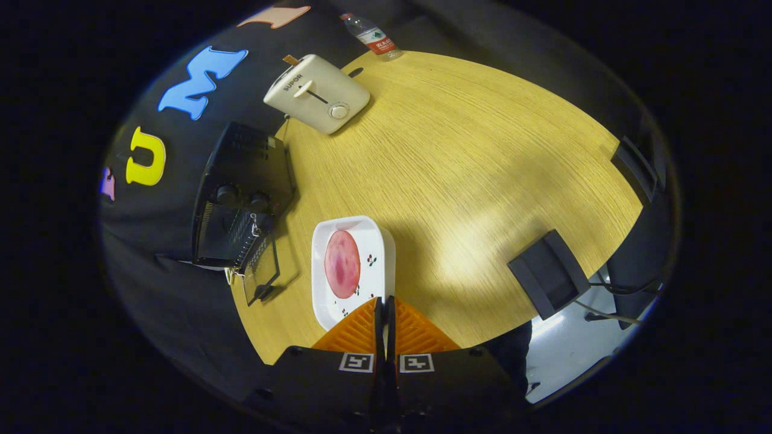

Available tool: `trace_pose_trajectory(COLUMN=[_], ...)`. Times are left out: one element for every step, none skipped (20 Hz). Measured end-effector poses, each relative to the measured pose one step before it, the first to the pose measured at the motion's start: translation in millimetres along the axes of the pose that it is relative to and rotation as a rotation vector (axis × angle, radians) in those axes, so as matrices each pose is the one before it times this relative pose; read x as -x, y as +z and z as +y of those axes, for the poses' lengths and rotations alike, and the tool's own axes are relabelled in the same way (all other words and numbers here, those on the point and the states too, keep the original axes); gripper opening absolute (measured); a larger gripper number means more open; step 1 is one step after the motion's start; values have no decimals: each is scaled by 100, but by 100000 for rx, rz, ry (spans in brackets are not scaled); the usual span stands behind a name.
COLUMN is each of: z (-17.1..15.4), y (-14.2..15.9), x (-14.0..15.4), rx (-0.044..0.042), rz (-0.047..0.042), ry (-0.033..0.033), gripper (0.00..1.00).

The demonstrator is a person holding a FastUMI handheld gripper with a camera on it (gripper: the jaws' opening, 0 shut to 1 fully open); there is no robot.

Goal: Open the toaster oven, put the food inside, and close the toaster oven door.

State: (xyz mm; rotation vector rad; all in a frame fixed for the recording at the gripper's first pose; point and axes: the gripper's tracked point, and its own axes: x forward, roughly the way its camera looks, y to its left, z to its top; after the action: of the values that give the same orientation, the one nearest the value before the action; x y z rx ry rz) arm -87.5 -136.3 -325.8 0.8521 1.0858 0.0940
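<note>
The gripper [384, 304] had its jaws pressed together, empty, over the near edge of the plate [381, 253]. The ham [342, 264] lay on that plate, just beside the oven [241, 193], whose door [260, 270] hung open.

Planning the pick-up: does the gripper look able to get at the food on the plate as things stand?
Probably yes: the food lies uncovered on the plate just ahead of the gripper, though its fingers are shut together and must open first.

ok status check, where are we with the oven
Gripper shut, empty, at the plate edge. Toaster oven door open; food on plate beside it. Nothing between.
</note>
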Motion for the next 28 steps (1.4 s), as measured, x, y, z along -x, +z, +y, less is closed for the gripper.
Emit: trace_pose_trajectory(z=[812, 882, 934, 1010, 1064, 1084, 1117, 1230, 1325, 1214, 1154, 957, 981, 736, 808, 812, 791, 643, 603, 543, 662, 532, 502, 436, 340, 255, 169, 89], y=[-655, -615, -591, -698, -759, -721, -659, -720, -707, -477, -382, -282, -260, -205, -122, -107, -187, -91, 57, 4, -73, 216, 158, 281, 335, 213, 13, 423], x=[461, 452, 460, 394, 408, 293, 102, 1, -168, -213, -378, -234, -276, -494, -720, -693, -604, -776, -948, -997, -793, -1234, -958, -972, -966, -1017, -540, -908], rx=[-909, -811, -822, -654, -345, -45, -269, -560, -564, -303, -3, 287, 480, 401, 99, -114, 64, 264, 353, 167, 105, -27, 92, 21, -568, -771, -836, -786], rz=[-1508, -1204, -1100, -906, -750, -443, -308, 90, 381, 819, 584, 511, 314, 518, 574, 736, 923, 774, 647, 641, 591, 349, 390, 128, 173, 213, 263, 71], ry=[2110, 2284, 2150, 2221, 2036, 2045, 1748, 1853, 1781, 1760, 1450, 1331, 1112, 867, 717, 691, 629, 393, 272, 399, 217, 272, 123, -63, 187, -115, -249, -266], gripper=[2, 2, 2, 2, 2, 2, 2, 2, 2, 2, 2, 2, 2, 2, 2, 2, 2, 2, 2, 2, 2, 2, 2, 2, 2, 2, 2, 2])
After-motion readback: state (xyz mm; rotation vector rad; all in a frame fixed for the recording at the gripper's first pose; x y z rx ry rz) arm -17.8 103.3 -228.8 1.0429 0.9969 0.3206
